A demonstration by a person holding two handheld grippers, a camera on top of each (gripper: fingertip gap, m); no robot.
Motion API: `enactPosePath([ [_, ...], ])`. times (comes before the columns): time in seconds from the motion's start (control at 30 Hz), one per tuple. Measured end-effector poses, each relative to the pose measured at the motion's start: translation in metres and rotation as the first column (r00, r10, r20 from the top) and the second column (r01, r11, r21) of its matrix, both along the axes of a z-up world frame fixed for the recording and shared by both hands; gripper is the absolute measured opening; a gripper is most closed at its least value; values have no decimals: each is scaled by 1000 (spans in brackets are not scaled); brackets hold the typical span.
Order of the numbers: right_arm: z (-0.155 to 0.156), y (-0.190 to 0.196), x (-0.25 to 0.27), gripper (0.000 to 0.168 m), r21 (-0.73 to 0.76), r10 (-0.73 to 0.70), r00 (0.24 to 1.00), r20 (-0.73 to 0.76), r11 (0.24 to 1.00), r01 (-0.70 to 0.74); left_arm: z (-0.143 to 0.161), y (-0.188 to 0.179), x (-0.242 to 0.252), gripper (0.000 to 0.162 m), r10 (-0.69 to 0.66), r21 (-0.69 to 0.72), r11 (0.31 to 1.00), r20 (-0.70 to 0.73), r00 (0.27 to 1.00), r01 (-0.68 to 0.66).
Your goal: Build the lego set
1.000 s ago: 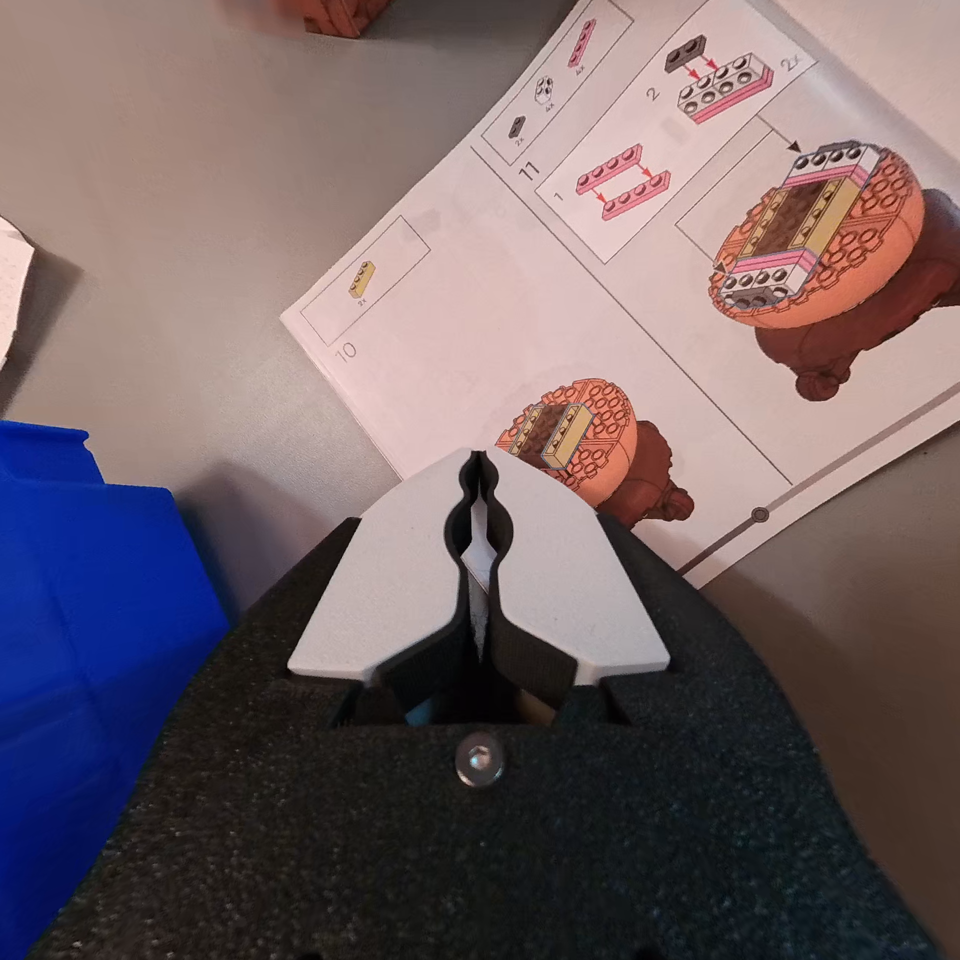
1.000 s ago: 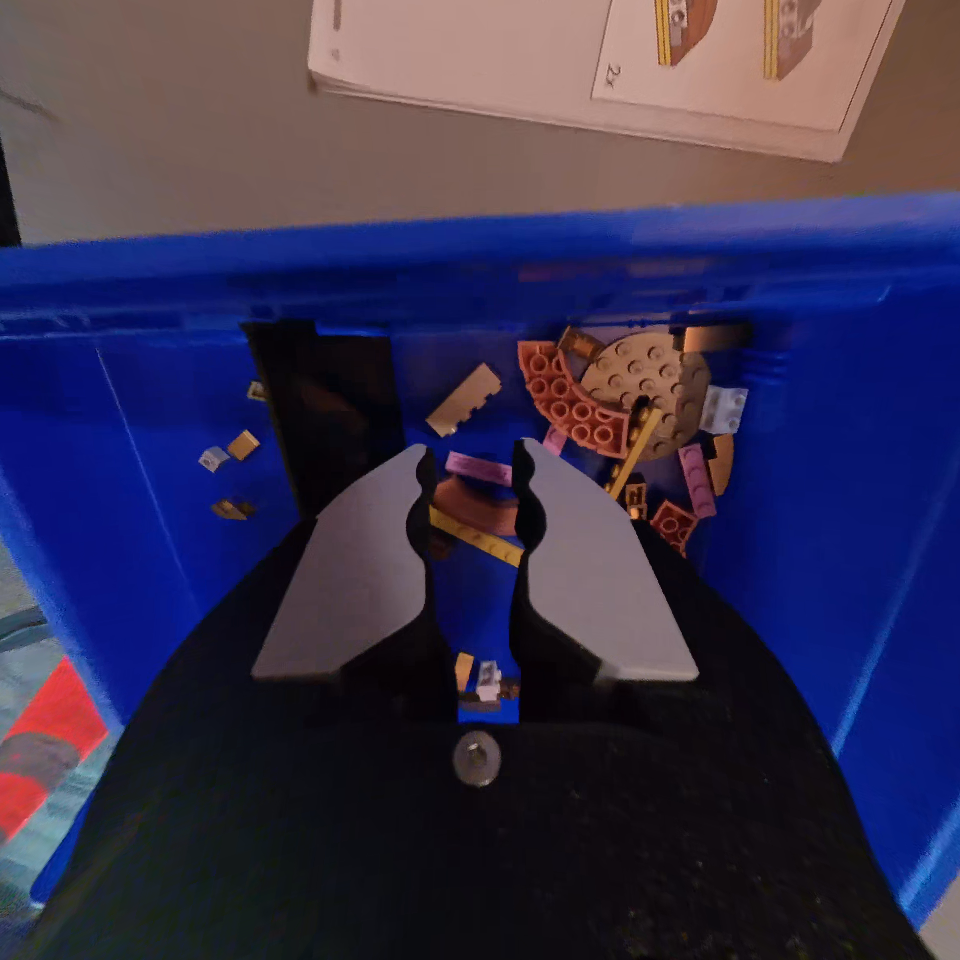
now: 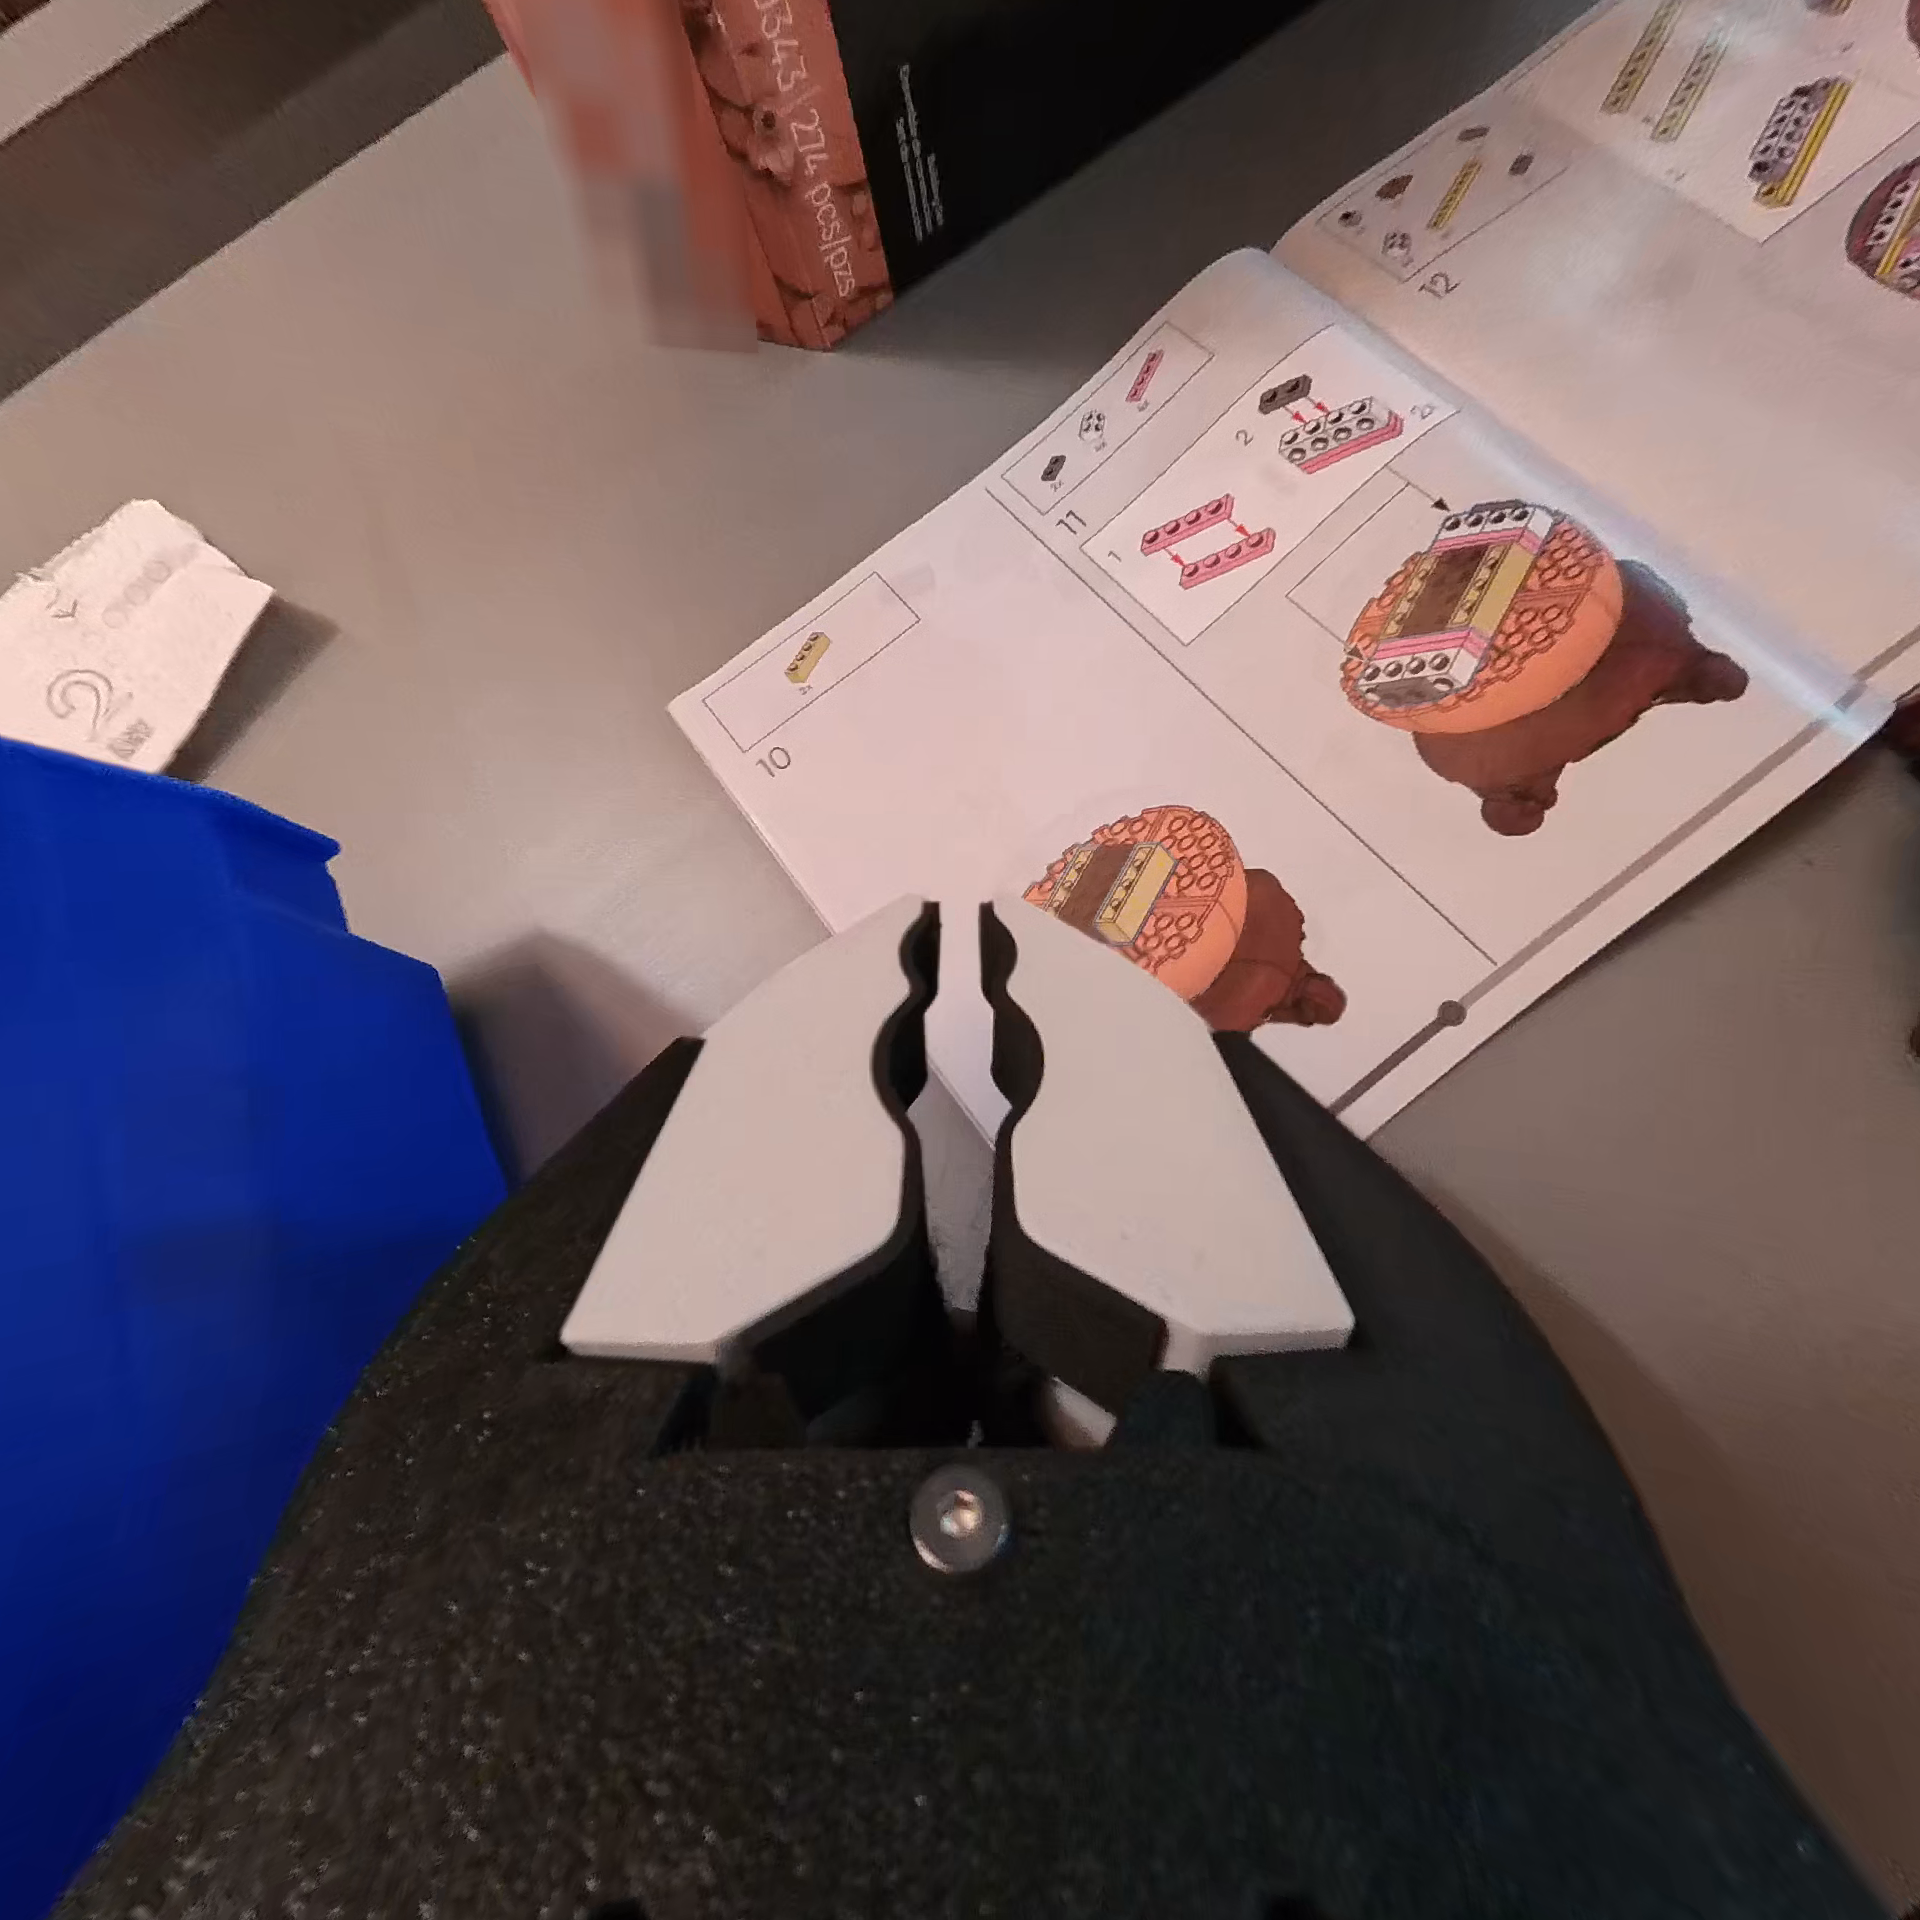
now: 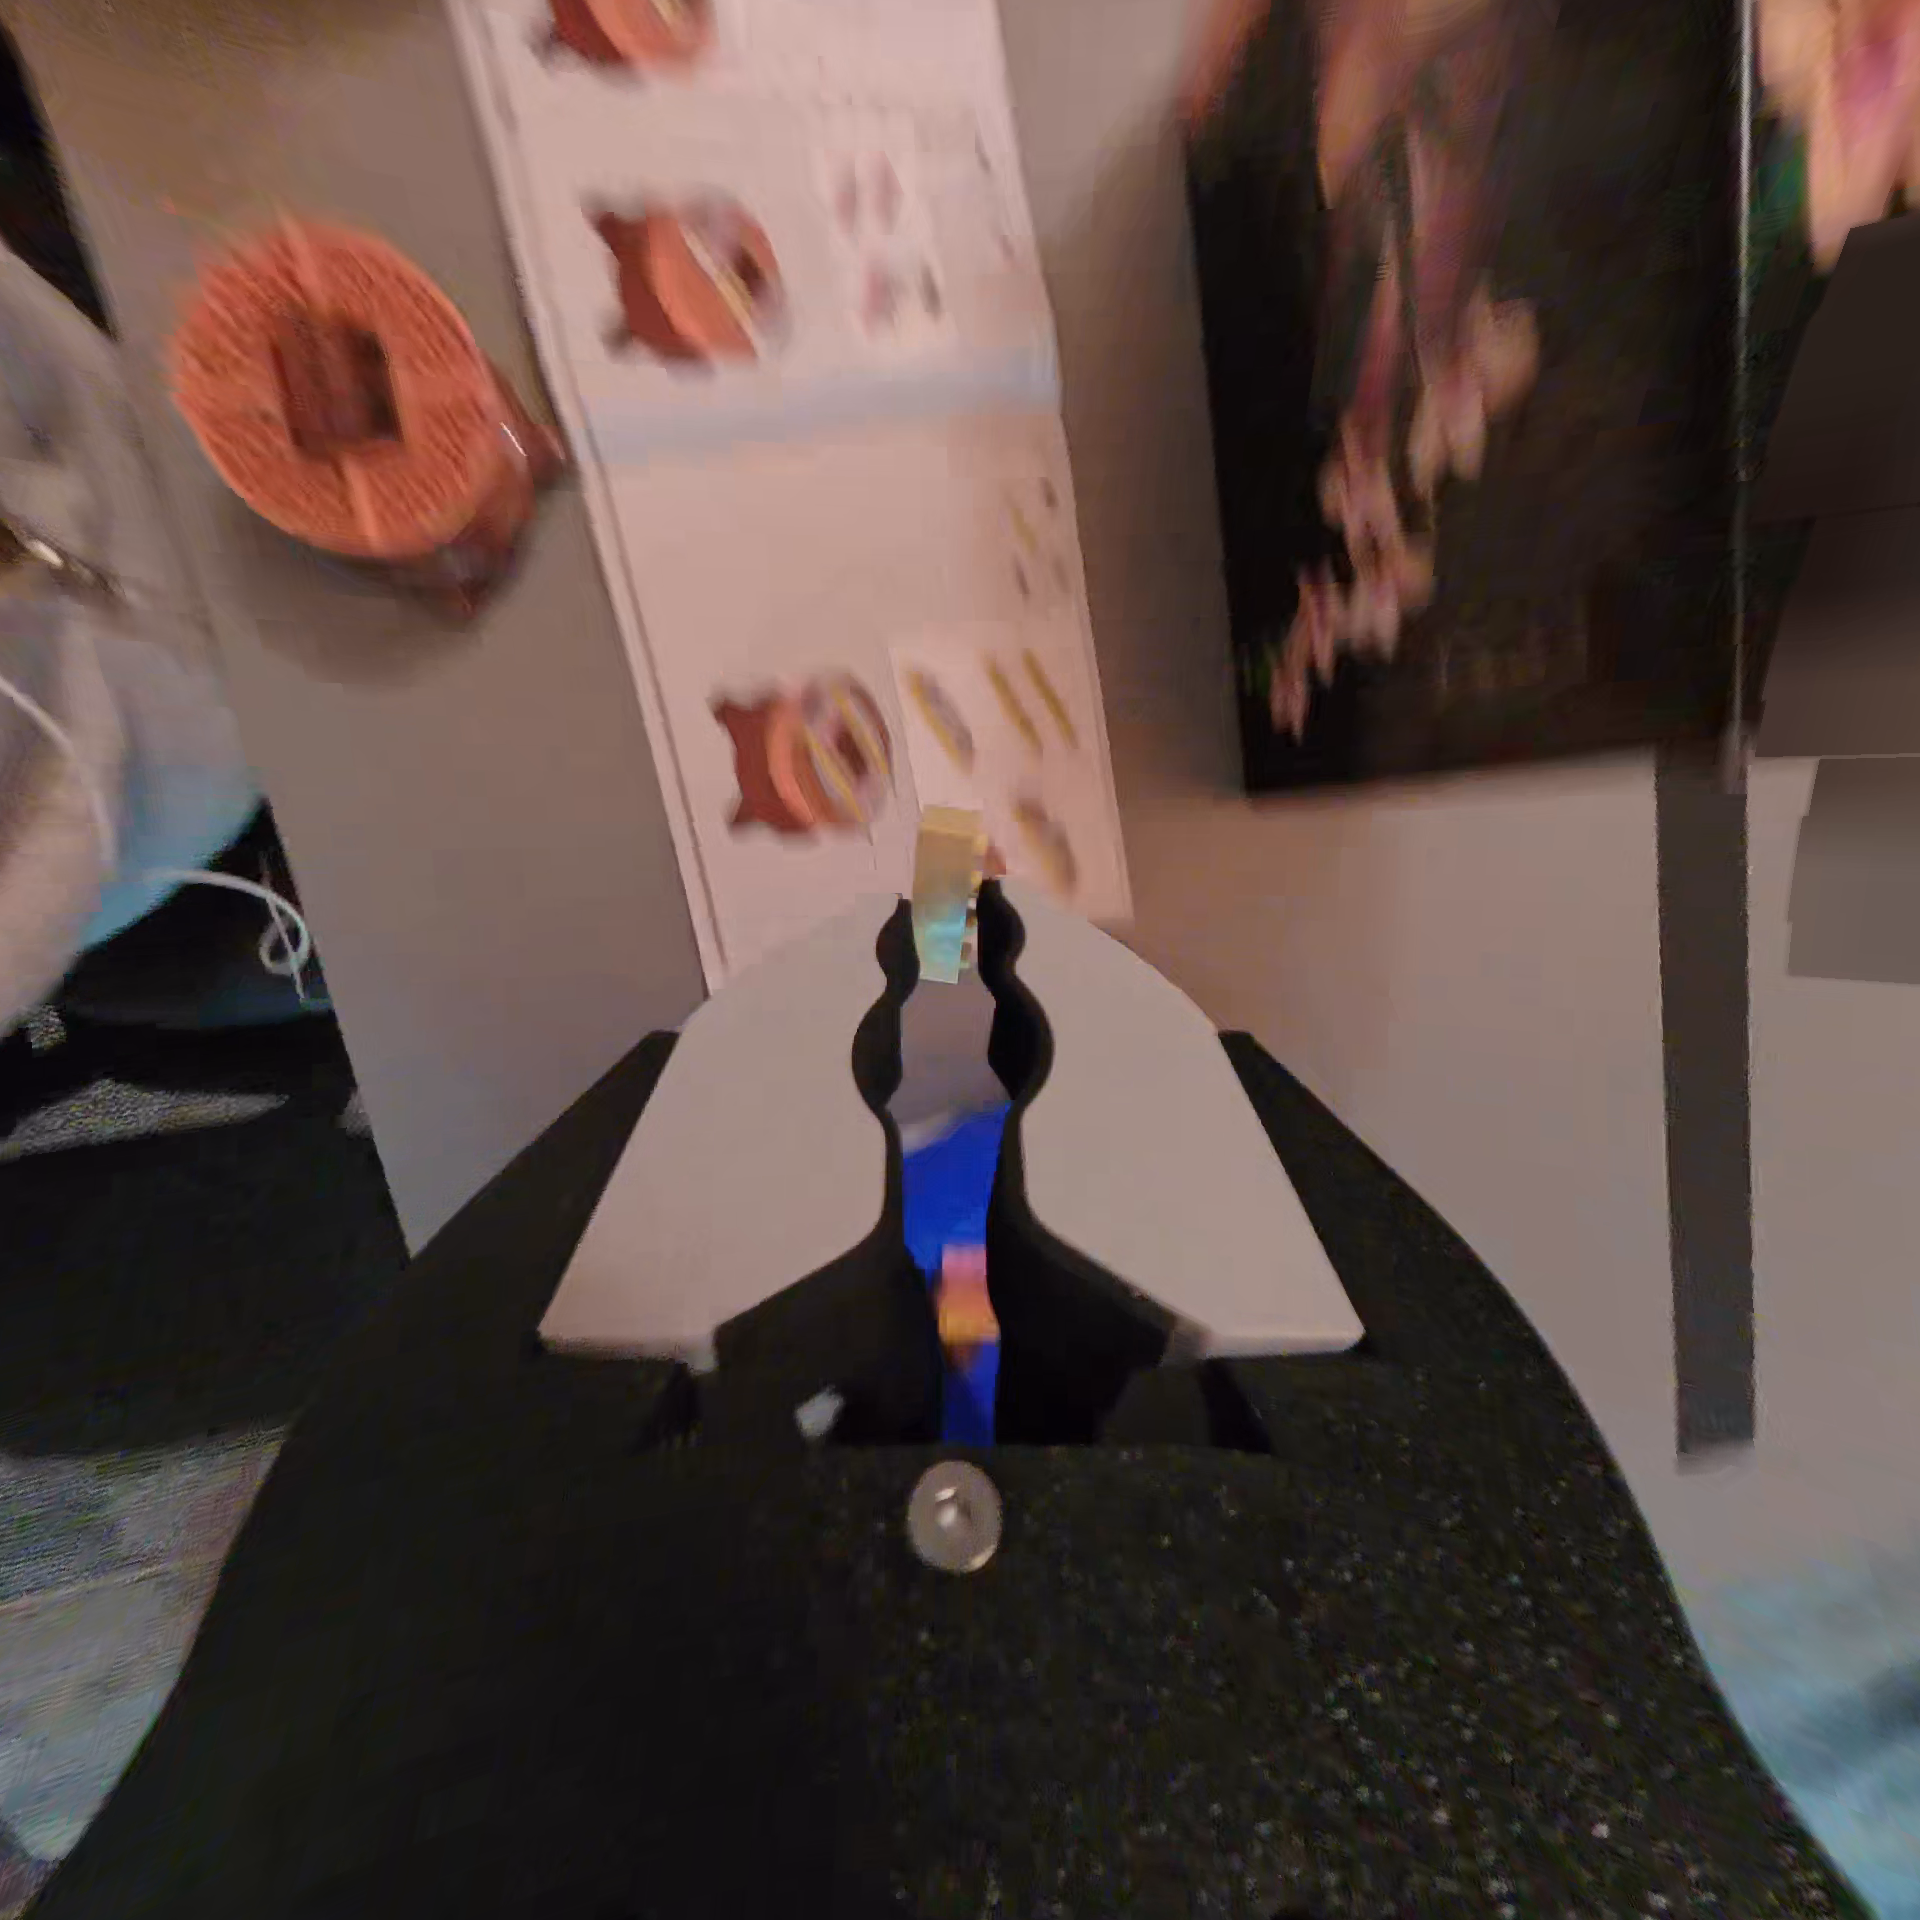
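A small tan brick (image 4: 948, 894) is clamped between the tips of the right gripper (image 4: 943, 914), and about half of it sticks out beyond the tips. The picture from the right wrist is blurred. Far to the left of the brick, the round orange model (image 4: 343, 400) with a dark square hole in its middle lies on the grey table (image 4: 457, 831). Between the model and the brick the open instruction booklet (image 4: 831, 520) is spread, and a dark box (image 4: 1475, 416) stands at the far right. A bit of the blue bin (image 4: 956, 1184) shows below, between the fingers.

The left gripper (image 3: 958, 914) holds nothing; its jaws stand slightly apart, with a narrow gap, above the near edge of the booklet (image 3: 1143, 727). The blue bin (image 3: 208, 1195) is just at its left. A white paper scrap (image 3: 125, 634) lies farther left, and the box (image 3: 883, 156) stands at the far side.
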State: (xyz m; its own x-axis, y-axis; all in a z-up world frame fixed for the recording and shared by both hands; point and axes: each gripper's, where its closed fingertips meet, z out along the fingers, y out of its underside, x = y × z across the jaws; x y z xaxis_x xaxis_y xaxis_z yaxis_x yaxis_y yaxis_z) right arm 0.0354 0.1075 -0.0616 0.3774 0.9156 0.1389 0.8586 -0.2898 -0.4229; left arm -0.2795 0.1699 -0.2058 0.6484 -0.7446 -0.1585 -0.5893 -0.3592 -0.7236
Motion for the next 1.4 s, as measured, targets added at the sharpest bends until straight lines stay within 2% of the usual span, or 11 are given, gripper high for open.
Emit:
enactPosePath([
  [0.13,-22,32,-129,12,-60,187,979,-78,980,-192,0,-6,3,7,-21,42,999,20,1000,21],
  [0.33,-122,93,-261,12,-195,296,955,22,938,-286,-3,-10,13,6,-73,35,997,106,992,70],
  [0.43,-151,106,-286,12,-248,336,938,85,919,-307,0,-11,11,6,-96,52,995,115,989,90],
  [0.57,-168,112,-288,14,-260,384,905,181,906,-333,3,-12,12,6,-100,40,995,193,976,94],
  [0.63,-170,113,-285,32,-244,388,899,203,909,-337,2,-14,12,6,-108,29,994,222,969,104],
  [0.77,-144,109,-279,37,-173,361,928,90,923,-343,1,-13,11,6,-107,39,994,215,971,101],
  [0.87,-92,94,-250,37,-80,298,953,-55,950,-302,-1,-13,11,6,-105,41,994,189,976,99],
  [0.97,-21,74,-182,40,47,186,969,-163,982,-181,-3,-13,11,7,-101,34,995,161,982,97],
  [1.1,39,44,-55,38,141,-27,992,-127,989,45,-1,-12,23,6,-113,-25,992,197,974,120],
  [1.23,57,10,63,36,197,-244,965,-95,946,258,12,-4,31,5,-96,-17,995,188,977,101],
  [1.4,23,-25,165,34,131,-418,906,-66,896,423,17,0,37,5,-61,-28,998,129,990,65],
])
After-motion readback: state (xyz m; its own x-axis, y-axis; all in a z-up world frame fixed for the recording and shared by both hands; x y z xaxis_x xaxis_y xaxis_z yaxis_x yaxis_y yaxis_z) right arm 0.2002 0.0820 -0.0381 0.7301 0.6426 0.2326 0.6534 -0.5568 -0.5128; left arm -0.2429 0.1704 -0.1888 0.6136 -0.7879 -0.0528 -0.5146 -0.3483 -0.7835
